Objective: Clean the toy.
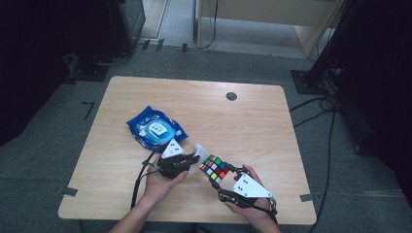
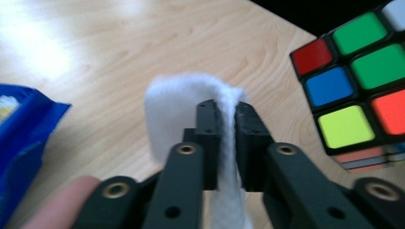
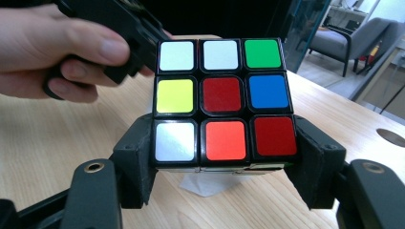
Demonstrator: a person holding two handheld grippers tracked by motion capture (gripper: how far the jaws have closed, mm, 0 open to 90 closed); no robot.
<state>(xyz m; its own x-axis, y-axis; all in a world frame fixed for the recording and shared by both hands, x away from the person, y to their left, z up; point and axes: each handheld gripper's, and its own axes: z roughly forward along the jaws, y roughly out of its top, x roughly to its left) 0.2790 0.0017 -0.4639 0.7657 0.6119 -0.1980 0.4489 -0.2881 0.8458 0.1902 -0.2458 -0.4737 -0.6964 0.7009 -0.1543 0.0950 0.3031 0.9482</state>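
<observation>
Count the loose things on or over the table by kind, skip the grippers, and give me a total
Blue wet wipes pack: 1
White wipe, pinched in the left gripper: 1
Rubik's cube, clamped in the right gripper: 1
Total: 3

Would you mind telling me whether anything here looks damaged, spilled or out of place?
Nothing stands out. The left gripper pinches a white wipe, the right gripper clamps the scrambled puzzle cube squarely, and the blue wipes pack lies flat on the table.

Wipes pack (image 1: 156, 128) left on table (image 1: 243, 126), wipe (image 1: 200, 151) between it and cube (image 1: 215, 168)
</observation>
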